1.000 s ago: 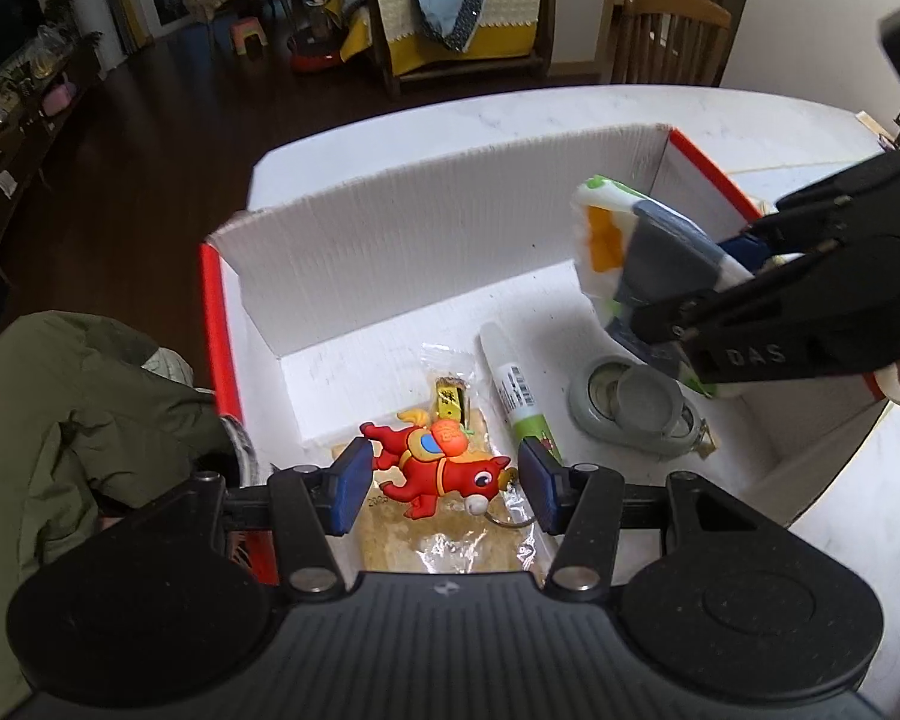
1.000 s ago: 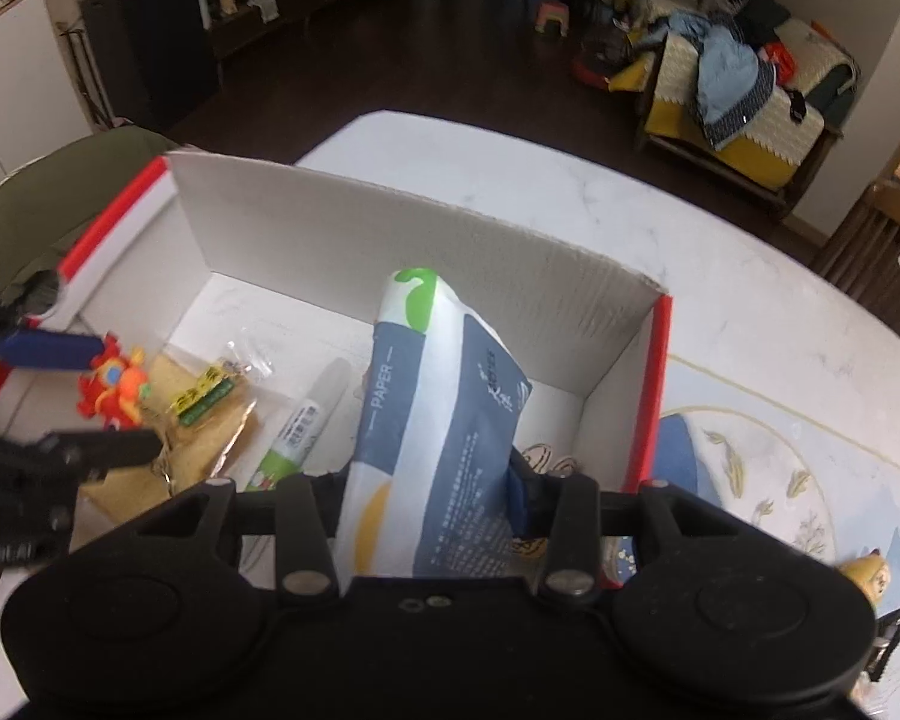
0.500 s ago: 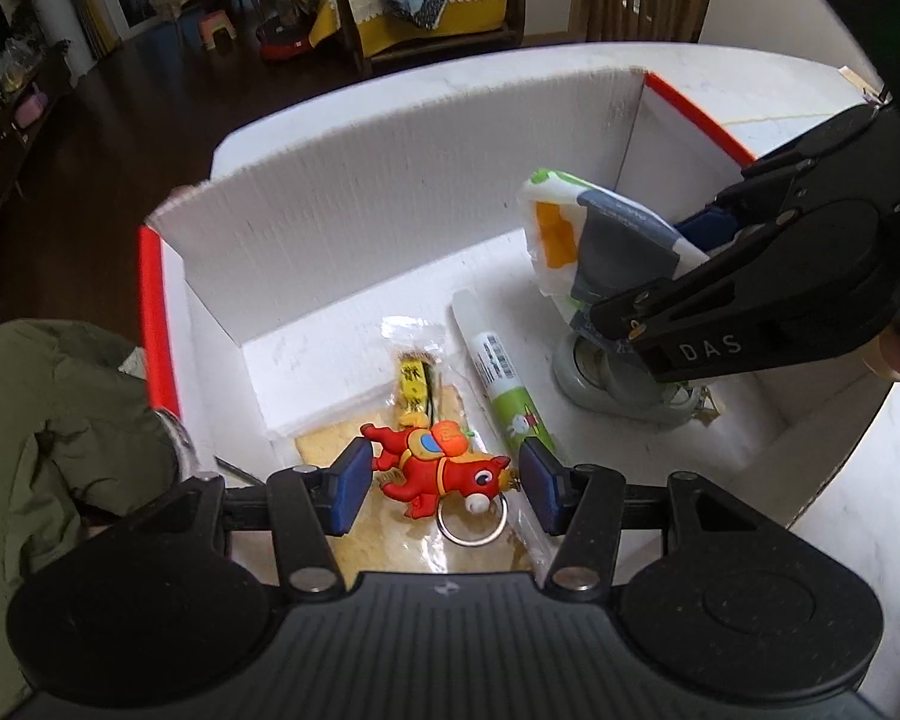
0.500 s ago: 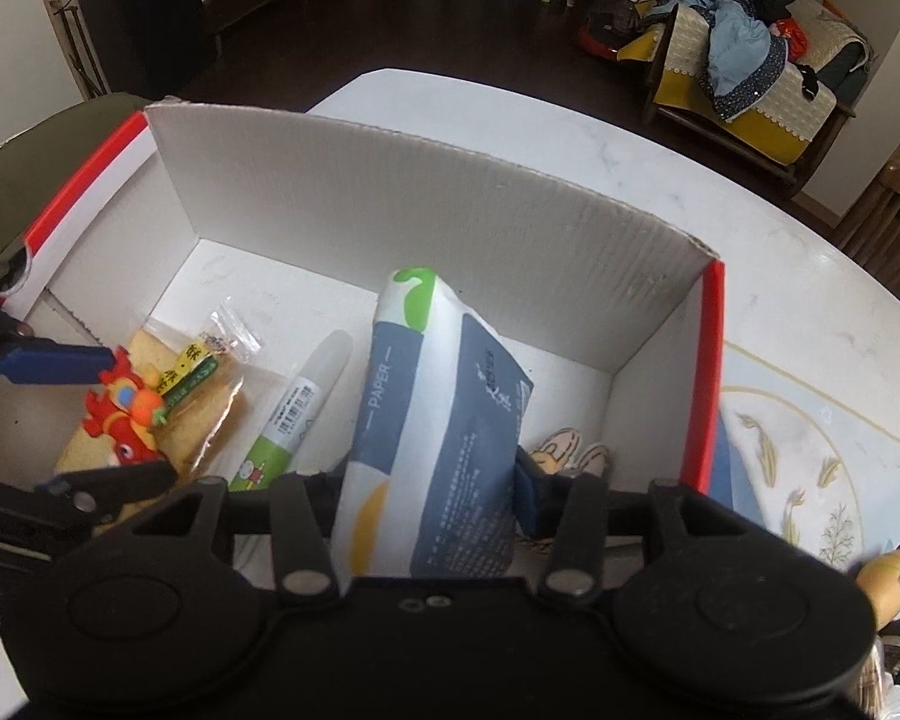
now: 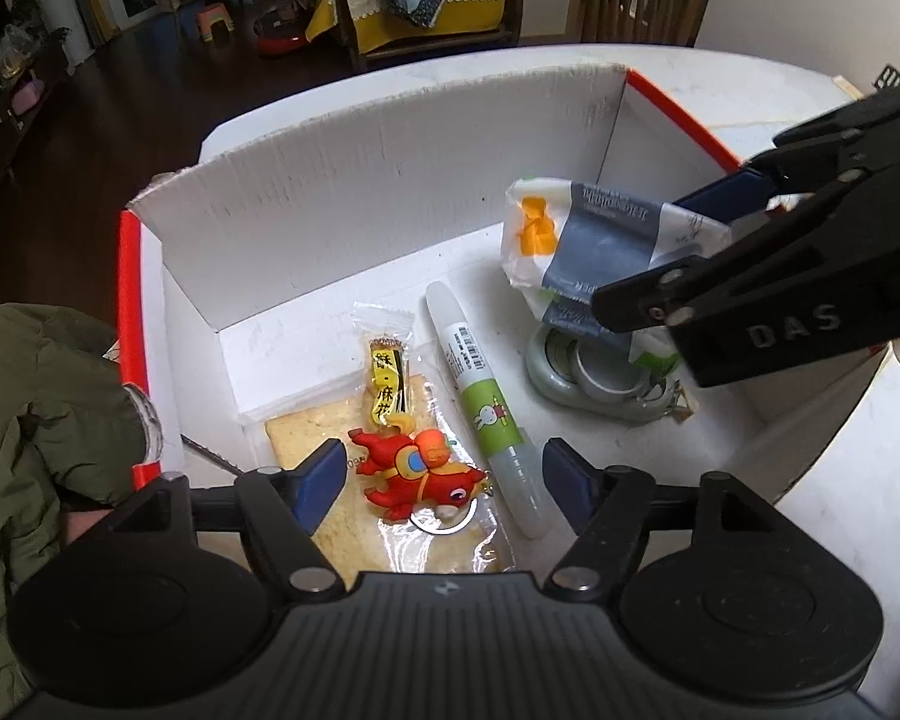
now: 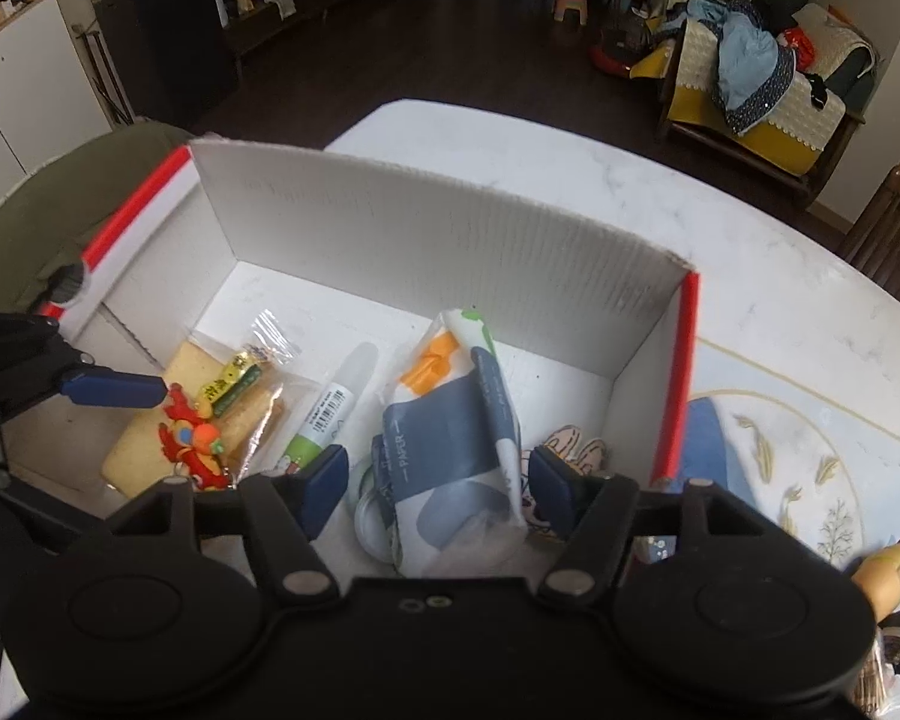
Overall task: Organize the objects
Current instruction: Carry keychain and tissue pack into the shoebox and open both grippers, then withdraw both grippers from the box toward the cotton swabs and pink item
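Both grippers are hanging over the open white cardboard box (image 5: 390, 180) with red edges, which is sitting on the white marble table (image 6: 570, 150).

The left gripper (image 5: 444, 483) is reaching down into the near left part of the box, tilted forward, with its 2 blue pads spread wide. They are bracketing the red dragon keychain (image 5: 417, 474) without touching it. The keychain is lying on a clear-wrapped cracker packet (image 5: 402, 516) on the box floor, with a small yellow snack sachet (image 5: 384, 378) just beyond it.

The right gripper (image 6: 438, 483) is coming in from the right side, angled down toward the middle of the box. Its jaws are spread too, and the tissue pack (image 6: 450, 438), white with a grey-blue band and an orange patch, is sitting between them. From the right wrist camera a gap is showing on each side of the pack; from the left wrist camera the black fingers are hiding the contact, so I cannot tell whether the pack is being touched. The pack is leaning tilted, its lower end resting over a grey tape roll (image 5: 594, 372) on the box floor.

A white and green glue pen (image 5: 486, 408) is lying lengthwise between the keychain and the tape roll. A green jacket (image 5: 36, 420) is lying just outside the left wall of the box.
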{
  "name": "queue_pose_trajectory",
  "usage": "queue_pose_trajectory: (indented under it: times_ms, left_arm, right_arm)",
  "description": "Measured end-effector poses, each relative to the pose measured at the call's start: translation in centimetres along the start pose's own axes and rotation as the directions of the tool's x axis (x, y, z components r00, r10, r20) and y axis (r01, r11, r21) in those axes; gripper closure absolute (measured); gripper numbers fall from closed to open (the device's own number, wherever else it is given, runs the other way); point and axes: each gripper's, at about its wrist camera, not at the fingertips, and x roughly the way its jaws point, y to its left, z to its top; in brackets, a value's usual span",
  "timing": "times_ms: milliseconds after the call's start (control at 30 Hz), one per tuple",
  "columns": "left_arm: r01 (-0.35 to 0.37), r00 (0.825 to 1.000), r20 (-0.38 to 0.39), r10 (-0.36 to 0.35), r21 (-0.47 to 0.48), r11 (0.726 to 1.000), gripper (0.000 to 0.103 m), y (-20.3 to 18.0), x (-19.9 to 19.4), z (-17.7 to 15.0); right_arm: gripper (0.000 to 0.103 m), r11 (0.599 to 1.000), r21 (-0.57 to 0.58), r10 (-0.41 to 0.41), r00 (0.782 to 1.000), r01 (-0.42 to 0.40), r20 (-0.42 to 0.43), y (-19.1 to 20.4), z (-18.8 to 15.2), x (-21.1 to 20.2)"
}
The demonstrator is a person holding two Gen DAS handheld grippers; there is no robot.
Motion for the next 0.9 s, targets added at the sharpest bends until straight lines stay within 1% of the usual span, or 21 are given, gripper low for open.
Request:
queue_pose_trajectory:
  times_ms: [133, 267, 433, 500, 567, 667, 700, 767, 833, 867, 900]
  left_arm:
    - [-0.004, 1.0, 0.025, 0.004, -0.021, 1.0, 0.031, 0.0, -1.3, 0.0]
    - [-0.012, 0.998, 0.06, 0.014, -0.034, 0.999, 0.031, -0.1, -2.9, 0.0]
    - [-0.007, 0.995, 0.102, 0.014, -0.064, 0.998, 0.031, -0.4, -4.9, 0.1]
    - [-0.008, 0.993, 0.119, 0.016, -0.07, 0.997, 0.031, -0.7, -5.8, 0.2]
    - [-0.01, 0.99, 0.137, 0.02, -0.071, 0.997, 0.031, -1.2, -6.5, 0.2]
    - [-0.013, 0.987, 0.156, 0.025, -0.075, 0.997, 0.031, -2.0, -7.6, 0.2]
    - [-0.013, 0.987, 0.162, 0.025, -0.077, 0.997, 0.031, -2.2, -7.9, 0.2]
    - [-0.007, 0.984, 0.174, 0.021, -0.079, 0.997, 0.031, -2.9, -8.6, 0.1]
    - [-0.005, 0.982, 0.189, 0.02, -0.079, 0.997, 0.026, -3.7, -9.2, 0.0]
    - [-0.003, 0.98, 0.197, 0.019, -0.081, 0.997, 0.021, -4.0, -9.4, 0.0]
    - [0.0, 0.979, 0.204, 0.017, -0.083, 0.997, 0.02, -4.4, -9.7, -0.1]
  right_arm:
    - [0.033, 1.0, 0.001, 0.019, 0.999, -0.019, 0.029, -0.2, -0.3, -1.9]
    - [0.029, 1.0, -0.007, 0.02, 0.998, -0.02, 0.061, -0.4, -0.6, -3.8]
    - [0.027, 0.999, -0.009, 0.043, 0.995, -0.042, 0.093, -0.8, -1.5, -6.3]
    - [0.023, 0.998, -0.02, 0.053, 0.993, -0.052, 0.106, -0.8, -2.0, -7.3]
    - [0.022, 0.999, -0.031, 0.047, 0.992, -0.044, 0.115, -0.7, -2.5, -8.0]
    - [0.021, 0.997, -0.049, 0.06, 0.99, -0.054, 0.128, -0.9, -3.5, -9.4]
    - [0.018, 0.997, -0.053, 0.067, 0.989, -0.06, 0.134, -1.0, -3.8, -9.9]
    - [0.015, 0.995, -0.067, 0.079, 0.986, -0.07, 0.145, -1.1, -4.5, -10.9]
    - [0.014, 0.993, -0.085, 0.095, 0.984, -0.083, 0.153, -1.3, -5.2, -11.9]
    - [0.012, 0.992, -0.095, 0.099, 0.983, -0.085, 0.157, -1.4, -5.5, -12.3]
    - [0.011, 0.991, -0.105, 0.103, 0.981, -0.086, 0.164, -1.5, -5.8, -12.8]
